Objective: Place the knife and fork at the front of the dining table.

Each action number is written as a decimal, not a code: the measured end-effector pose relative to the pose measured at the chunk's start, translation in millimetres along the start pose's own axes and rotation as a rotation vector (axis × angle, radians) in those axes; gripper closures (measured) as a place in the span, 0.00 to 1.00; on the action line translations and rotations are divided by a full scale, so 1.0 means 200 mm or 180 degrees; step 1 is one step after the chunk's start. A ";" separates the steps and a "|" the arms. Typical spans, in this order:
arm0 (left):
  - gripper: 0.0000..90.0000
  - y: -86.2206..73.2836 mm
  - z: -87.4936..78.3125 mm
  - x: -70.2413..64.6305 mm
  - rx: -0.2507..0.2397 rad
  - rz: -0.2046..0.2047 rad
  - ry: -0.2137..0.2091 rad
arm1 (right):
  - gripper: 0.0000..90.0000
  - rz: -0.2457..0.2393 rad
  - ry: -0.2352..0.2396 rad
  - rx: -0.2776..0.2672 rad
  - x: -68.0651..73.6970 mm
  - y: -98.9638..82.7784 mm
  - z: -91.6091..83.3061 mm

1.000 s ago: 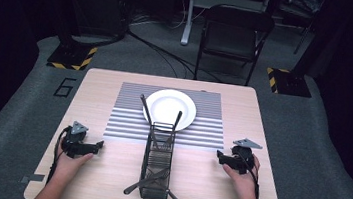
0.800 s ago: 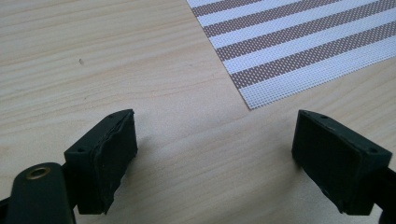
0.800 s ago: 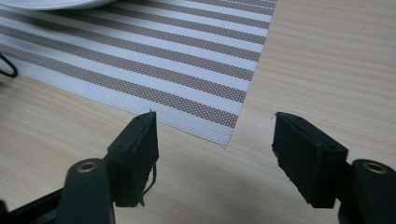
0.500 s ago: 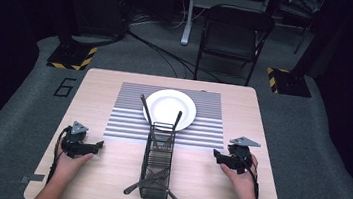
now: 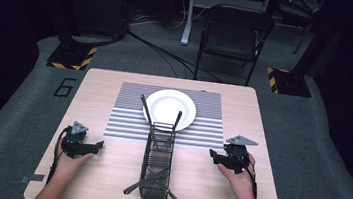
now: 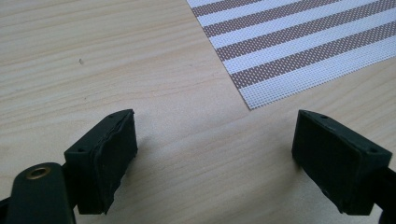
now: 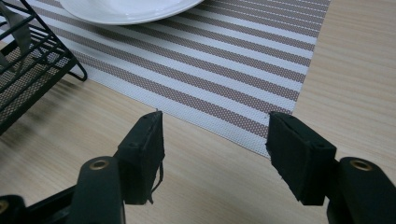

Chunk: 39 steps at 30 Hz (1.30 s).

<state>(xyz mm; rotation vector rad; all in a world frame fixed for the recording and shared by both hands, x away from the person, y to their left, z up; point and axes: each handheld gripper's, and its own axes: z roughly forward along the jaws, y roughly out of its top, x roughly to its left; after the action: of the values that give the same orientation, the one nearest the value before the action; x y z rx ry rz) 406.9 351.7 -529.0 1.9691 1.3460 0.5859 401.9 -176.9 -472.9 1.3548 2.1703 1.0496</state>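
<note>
We see the black wire rack (image 5: 157,163) with utensils at the table's near centre, between both grippers. The right gripper (image 5: 214,156), jaws apart and empty, has just been narrowing; the left gripper (image 5: 99,145) gapes wide, empty. The white plate (image 5: 170,109) lies beyond on the striped mat (image 5: 127,119).

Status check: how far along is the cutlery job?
Barely begun. Done: striped mat and plate are laid out. In hand: nothing; the left gripper and right gripper are open over bare table. Left: the cutlery remains in the wire caddy.
</note>
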 end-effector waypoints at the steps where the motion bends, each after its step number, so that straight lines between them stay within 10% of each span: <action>1: 0.15 0.00 0.00 0.00 -0.0001 -0.0004 0.0002 | 0.40 0.0003 0.0015 -0.0002 0.01 0.01 0.00; 39: 0.15 0.00 0.00 0.00 -0.0001 -0.0007 0.0005 | 0.45 -0.0115 0.0387 -0.0058 0.15 0.24 -0.04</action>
<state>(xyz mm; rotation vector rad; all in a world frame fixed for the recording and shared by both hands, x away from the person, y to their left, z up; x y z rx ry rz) 406.8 351.5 -529.0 1.9671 1.3487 0.5866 412.5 -141.3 -429.9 1.2695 2.2572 1.1629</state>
